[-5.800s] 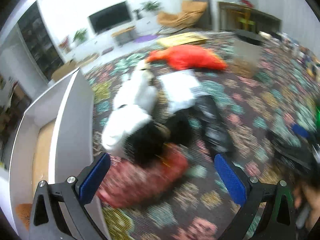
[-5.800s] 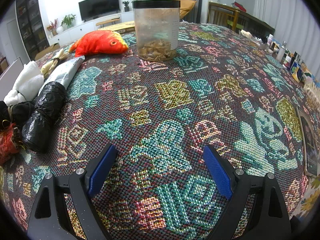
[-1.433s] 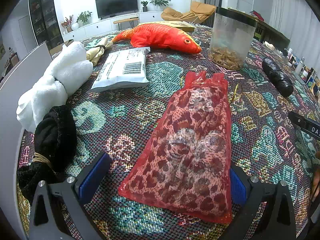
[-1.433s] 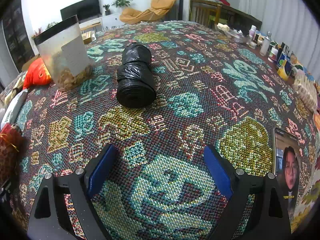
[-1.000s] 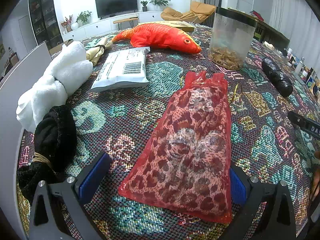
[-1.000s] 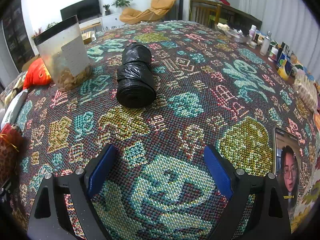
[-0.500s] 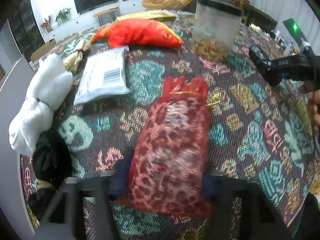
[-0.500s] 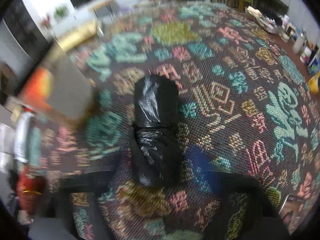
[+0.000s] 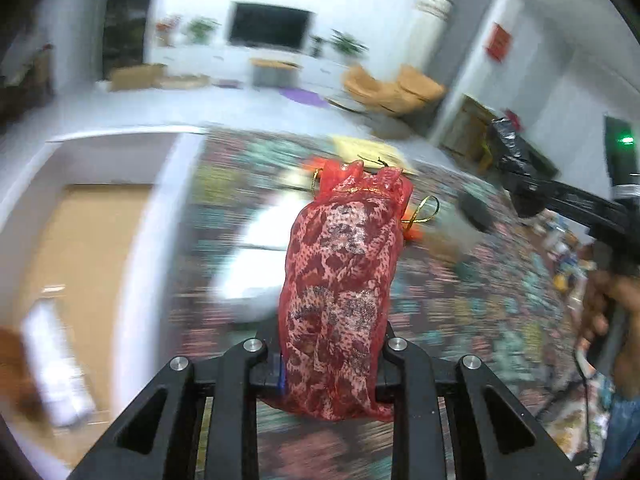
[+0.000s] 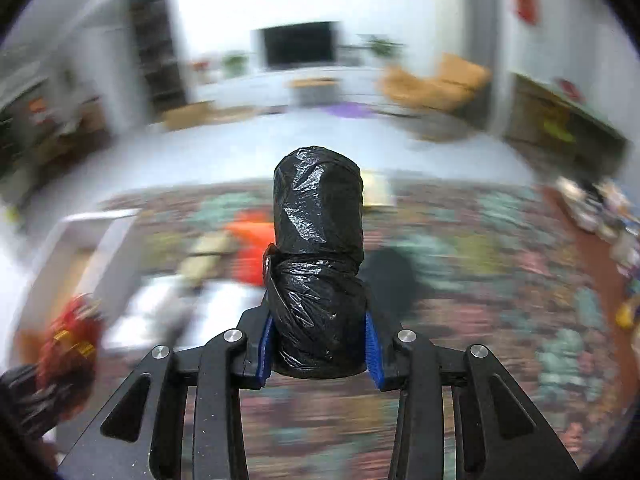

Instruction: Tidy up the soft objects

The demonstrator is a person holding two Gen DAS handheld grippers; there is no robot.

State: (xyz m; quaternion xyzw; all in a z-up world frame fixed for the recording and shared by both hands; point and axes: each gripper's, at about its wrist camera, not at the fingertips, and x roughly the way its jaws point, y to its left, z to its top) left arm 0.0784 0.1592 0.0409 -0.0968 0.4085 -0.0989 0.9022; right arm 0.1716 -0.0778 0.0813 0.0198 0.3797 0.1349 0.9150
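Observation:
A red leopard-print mesh pouch point(image 9: 340, 280) with gold drawstrings stands up between the fingers of my left gripper point(image 9: 330, 376), which is shut on its lower end and holds it above the table. A black plastic bag roll point(image 10: 318, 240) is clamped upright in my right gripper point(image 10: 320, 344), blue pads pressed against its sides. In the left wrist view the right gripper point(image 9: 516, 188) shows at the far right with the black roll point(image 9: 506, 140), held by a person's hand point(image 9: 608, 308). The right wrist view catches the red pouch point(image 10: 72, 336), blurred, at lower left.
A white open box point(image 9: 132, 220) with a tan floor stands off the table's left side, also in the right wrist view point(image 10: 100, 248). On the patterned tablecloth point(image 9: 480, 320) lie an orange fish toy point(image 10: 248, 244) and a white package point(image 9: 256, 256), both blurred.
Both grippers have shut on their things and lifted them off the tablecloth. The left wrist view has swung left toward the white box, and the background is now streaked.

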